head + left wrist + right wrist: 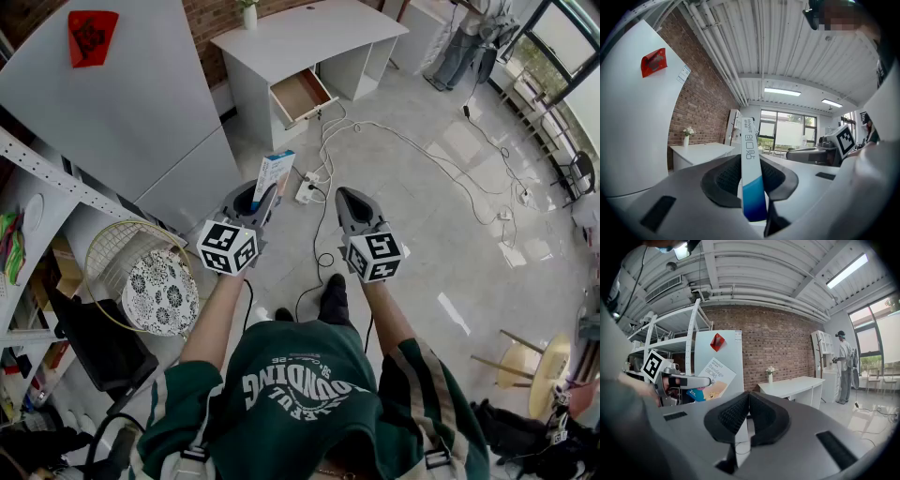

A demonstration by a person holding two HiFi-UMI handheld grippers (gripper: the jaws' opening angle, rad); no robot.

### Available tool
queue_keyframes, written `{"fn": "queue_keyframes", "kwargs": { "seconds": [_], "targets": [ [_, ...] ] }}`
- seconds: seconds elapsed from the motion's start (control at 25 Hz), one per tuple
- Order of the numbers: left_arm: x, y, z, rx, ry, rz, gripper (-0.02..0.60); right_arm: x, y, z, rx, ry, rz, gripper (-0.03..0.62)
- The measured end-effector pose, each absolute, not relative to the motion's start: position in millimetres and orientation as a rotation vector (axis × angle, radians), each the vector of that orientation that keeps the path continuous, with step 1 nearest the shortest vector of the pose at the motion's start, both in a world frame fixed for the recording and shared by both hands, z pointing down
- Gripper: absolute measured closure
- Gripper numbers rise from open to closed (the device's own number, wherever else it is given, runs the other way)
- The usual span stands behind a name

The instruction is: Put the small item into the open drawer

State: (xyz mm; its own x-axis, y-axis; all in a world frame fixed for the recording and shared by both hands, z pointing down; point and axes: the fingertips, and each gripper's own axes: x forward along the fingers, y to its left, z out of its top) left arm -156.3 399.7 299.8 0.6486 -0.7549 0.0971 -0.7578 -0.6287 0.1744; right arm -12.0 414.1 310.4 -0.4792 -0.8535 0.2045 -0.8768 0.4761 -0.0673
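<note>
A thin white and blue bandage box [274, 174] stands upright between the jaws of my left gripper [259, 195], which is shut on it. Seen edge-on in the left gripper view, the box [752, 168] has the pads [723, 180] pressing on both of its sides. My right gripper [351, 202] is held beside it, shut with nothing in it; its pads [733, 416] meet. The white desk [309, 37] stands far ahead across the floor, with its wooden drawer [299, 96] pulled open toward me. From the right gripper view the box [713, 379] and the left gripper [686, 380] show at the left.
Cables and a power strip [306, 189] lie on the tiled floor between me and the desk. A big white panel [122, 103] leans at the left, with a wire basket [117, 258] and shelving [28, 244] beside me. A small vase [249, 14] stands on the desk. A person [844, 365] stands far right.
</note>
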Motion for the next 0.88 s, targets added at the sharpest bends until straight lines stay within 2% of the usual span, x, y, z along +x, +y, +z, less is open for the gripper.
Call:
{"fn": "queue_keyframes", "kwargs": {
  "seconds": [0.88],
  "targets": [
    [-146.5,389.2,309.0,2.655,-1.214,0.039,0.489,-3.6,407.6,319.2,1.516,-2.559,0.278,0.569]
  ]
}}
